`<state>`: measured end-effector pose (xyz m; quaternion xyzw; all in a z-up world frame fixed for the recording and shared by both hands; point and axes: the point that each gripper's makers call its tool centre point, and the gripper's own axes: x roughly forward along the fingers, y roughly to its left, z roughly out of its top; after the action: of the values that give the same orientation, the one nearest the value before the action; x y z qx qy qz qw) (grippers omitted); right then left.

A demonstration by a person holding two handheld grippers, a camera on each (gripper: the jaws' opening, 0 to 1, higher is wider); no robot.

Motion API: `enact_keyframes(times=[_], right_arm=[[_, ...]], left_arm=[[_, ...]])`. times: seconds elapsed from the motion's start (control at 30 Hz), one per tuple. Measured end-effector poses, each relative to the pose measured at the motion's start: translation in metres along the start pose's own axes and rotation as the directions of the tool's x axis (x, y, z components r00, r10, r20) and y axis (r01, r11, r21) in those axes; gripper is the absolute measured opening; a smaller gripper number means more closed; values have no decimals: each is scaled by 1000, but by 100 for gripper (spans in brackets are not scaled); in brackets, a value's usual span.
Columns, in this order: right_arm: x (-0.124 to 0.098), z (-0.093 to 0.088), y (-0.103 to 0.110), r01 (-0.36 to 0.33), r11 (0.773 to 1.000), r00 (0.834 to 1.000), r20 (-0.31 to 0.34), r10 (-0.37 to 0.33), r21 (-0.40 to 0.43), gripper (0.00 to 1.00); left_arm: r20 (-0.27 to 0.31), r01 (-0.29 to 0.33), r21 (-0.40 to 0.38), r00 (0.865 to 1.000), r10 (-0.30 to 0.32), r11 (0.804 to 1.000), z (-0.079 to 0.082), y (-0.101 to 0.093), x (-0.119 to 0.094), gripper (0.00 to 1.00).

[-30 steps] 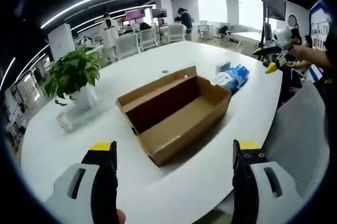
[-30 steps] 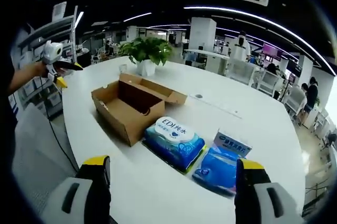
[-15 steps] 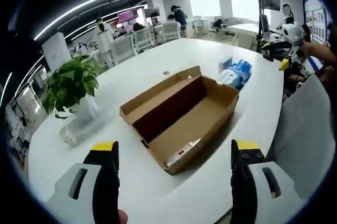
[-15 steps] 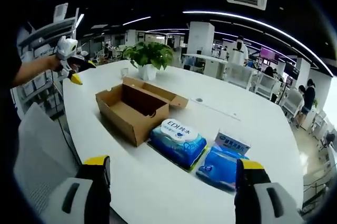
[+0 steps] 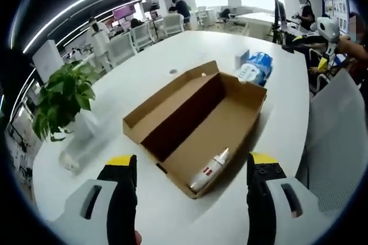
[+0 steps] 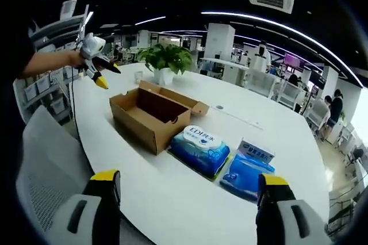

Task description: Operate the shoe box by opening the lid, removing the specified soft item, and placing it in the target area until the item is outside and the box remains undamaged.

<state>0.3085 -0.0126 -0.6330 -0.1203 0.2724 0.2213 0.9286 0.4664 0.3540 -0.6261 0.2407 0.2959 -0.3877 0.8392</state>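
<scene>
**Cardboard box open on the table, both grippers held clear of it**

Cardboard shoe box (image 5: 195, 130) lies open on the white table (image 5: 144, 72), its lid folded back flat along the far side. In the left gripper view it sits ahead of and between the two jaws, its near corner reaching down almost level with the yellow jaw tips. A small white tube-like item (image 5: 210, 170) with a red mark rests on the box floor against the near wall; what it is cannot be told. The left gripper (image 5: 192, 167) has its jaws spread wide, with nothing between them, and it hangs above the table without touching the box.

Two soft blue packs lie on the table outside the box. In the right gripper view the larger pack (image 6: 200, 148) sits just beside the box's end, and the smaller blue pack (image 6: 248, 168) lies next to it, nearer the right jaw. The right gripper (image 6: 190, 182) also has its jaws wide apart and empty; both packs and the box lie well ahead of its tips, between the jaw lines.

Near the box's far end stands a potted plant (image 6: 164, 61). The left gripper also shows at the upper left of the right gripper view, held by a hand above the table edge. A grey mesh chair back (image 6: 46, 164) stands at the table's near side.
</scene>
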Motion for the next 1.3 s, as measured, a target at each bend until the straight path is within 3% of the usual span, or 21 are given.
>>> enact_keyframes(times=[0.17,0.33,0.47,0.7,0.87,1.03,1.3], right_arm=[[-5,0,7,5,1000,1000,15,-5,17,99],[-6,-1,17,-2,1000,1000,26,2,30,99],[-6,-3,26,-18,999,1000,16,17,28,98],[-5,-5,33,-30,999,1000,7,30,25,98],[-5,-6,32,-22,999,1000,4,22,27,98],[-6,-9,32,-17,999,1000,5,17,40,98],[-4,-15,38,-22,998,1000,-5,22,63,97]], left_arm=[[-21,35,21,999,-35,999,-1,0,11,71],[-90,76,58,993,-70,995,-15,-1,24,65],[-136,126,57,984,-117,990,-23,-1,36,57],[-209,168,109,967,-143,980,-26,3,54,55],[-274,218,169,947,-166,961,-30,0,65,55],[-316,281,260,929,-193,924,-29,-8,75,53],[-370,344,306,902,-222,888,-31,-17,89,48]])
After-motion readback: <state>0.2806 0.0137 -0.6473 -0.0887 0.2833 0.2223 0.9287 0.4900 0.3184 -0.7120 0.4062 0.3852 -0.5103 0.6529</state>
